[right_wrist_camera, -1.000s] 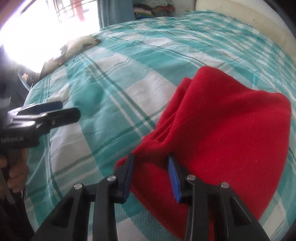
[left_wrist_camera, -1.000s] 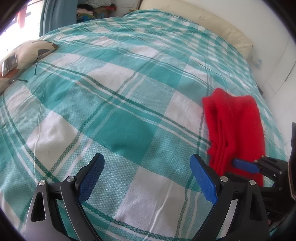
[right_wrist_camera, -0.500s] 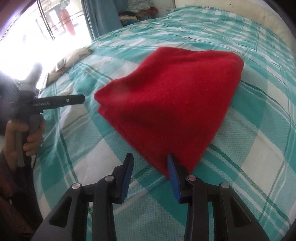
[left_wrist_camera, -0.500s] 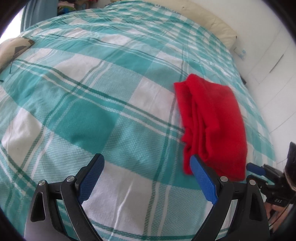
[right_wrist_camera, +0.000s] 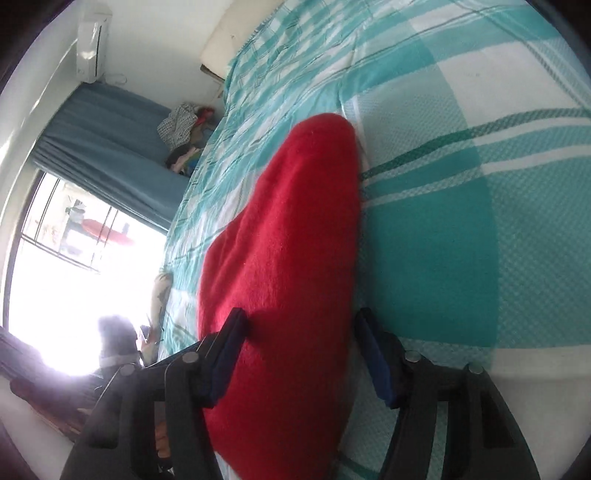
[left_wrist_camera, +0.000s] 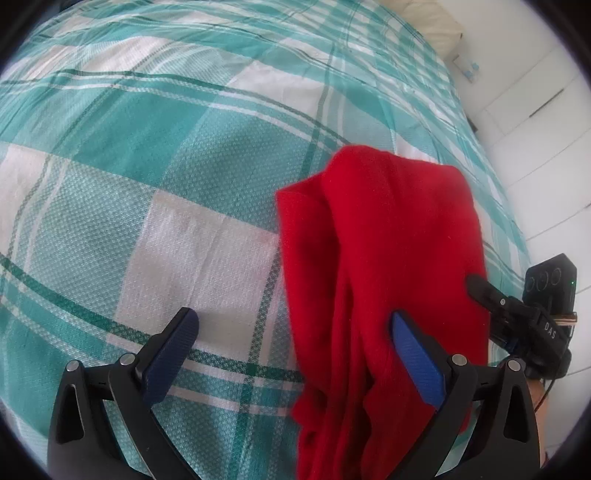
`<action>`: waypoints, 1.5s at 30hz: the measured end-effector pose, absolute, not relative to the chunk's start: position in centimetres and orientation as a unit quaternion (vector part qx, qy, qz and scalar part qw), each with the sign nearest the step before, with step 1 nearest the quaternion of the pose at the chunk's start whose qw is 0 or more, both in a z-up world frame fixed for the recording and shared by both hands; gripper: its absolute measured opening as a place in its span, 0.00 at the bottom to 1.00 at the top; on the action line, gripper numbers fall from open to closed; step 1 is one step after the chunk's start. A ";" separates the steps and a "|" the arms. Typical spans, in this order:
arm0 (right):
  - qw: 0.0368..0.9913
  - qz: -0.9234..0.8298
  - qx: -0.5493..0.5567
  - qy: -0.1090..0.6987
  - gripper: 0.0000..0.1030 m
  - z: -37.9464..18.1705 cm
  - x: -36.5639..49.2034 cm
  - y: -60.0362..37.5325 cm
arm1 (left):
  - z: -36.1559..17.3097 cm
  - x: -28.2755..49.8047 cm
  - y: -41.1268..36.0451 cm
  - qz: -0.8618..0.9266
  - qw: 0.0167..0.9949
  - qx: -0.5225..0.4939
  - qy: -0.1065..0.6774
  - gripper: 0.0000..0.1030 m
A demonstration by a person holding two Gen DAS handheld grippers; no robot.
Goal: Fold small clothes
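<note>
A folded red garment (left_wrist_camera: 388, 266) lies on the teal-and-white checked bedspread (left_wrist_camera: 184, 147). My left gripper (left_wrist_camera: 295, 354) is open, its right finger over the garment's near edge and its left finger over bare sheet. In the right wrist view the red garment (right_wrist_camera: 284, 295) fills the gap of my right gripper (right_wrist_camera: 299, 354), whose jaws stand open on either side of it, not pressing it. The right gripper also shows in the left wrist view (left_wrist_camera: 517, 314) at the garment's right edge.
A cream pillow (left_wrist_camera: 436, 22) lies at the head of the bed by a white wall. In the right wrist view a blue curtain (right_wrist_camera: 107, 147), a bright window (right_wrist_camera: 66, 258) and a pile of clothes (right_wrist_camera: 184, 133) lie beyond the bed's far side.
My left gripper has moved right and closer, so its right finger now overlaps the garment. My right gripper has rolled sideways and opened wider, now straddling the garment's end.
</note>
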State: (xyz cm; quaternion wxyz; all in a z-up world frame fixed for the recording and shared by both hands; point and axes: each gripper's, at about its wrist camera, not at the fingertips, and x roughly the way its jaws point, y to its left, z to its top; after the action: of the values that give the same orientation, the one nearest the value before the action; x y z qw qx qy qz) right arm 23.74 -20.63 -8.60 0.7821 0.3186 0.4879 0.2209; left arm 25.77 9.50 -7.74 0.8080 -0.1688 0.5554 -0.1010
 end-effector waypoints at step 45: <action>0.924 0.036 -0.049 0.377 0.97 3.9 -1.4 -14.1 | 0.7 3.6 4.2 0.041 0.915 0.023 0.401 1.00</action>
State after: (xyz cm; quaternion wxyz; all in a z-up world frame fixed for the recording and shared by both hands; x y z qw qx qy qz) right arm -1.45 -14.11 3.94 0.9242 -0.0488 0.3769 0.0362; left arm 3.65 4.20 0.68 0.9148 0.0228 0.4011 0.0414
